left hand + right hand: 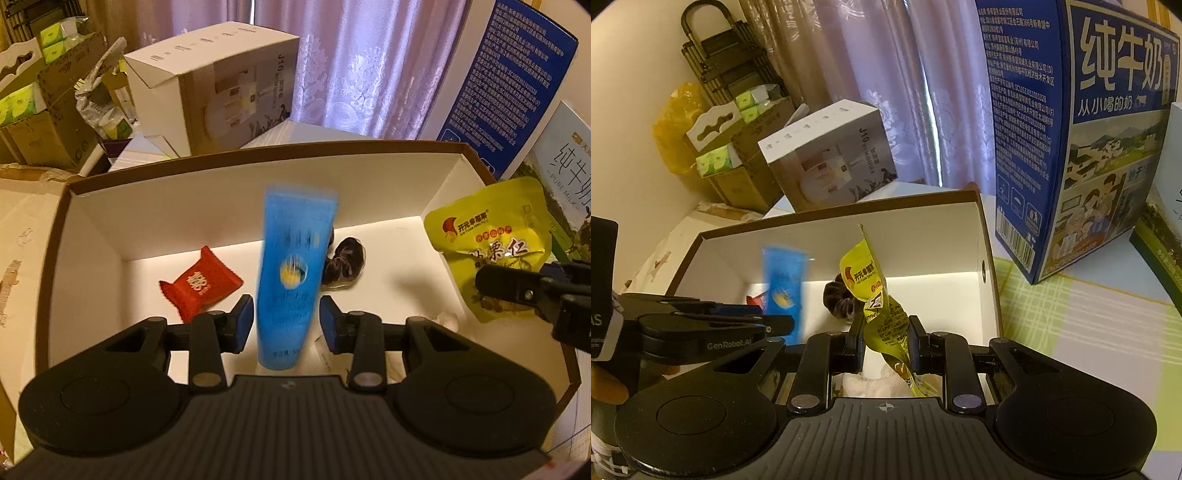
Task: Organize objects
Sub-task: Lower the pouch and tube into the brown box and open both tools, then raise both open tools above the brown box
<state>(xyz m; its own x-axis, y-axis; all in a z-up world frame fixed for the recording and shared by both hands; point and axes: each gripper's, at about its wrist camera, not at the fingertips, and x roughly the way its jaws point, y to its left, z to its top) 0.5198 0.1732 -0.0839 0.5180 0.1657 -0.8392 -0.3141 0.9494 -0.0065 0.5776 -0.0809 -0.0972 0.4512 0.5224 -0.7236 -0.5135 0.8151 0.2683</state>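
An open box with white walls and a brown rim lies below both grippers. My left gripper is shut on a blue tube, which stands upright over the box and looks blurred. Inside the box lie a red candy packet and a dark scrunchie. My right gripper is shut on a yellow snack packet over the box's right half. From the left wrist view that packet hangs at the right, in the right gripper. The right wrist view shows the left gripper and the tube side-on.
A tall blue milk carton stands right of the box on a green checked cloth. Behind the box are a white appliance box, cardboard boxes with green tissue packs, a black folding cart and a curtain.
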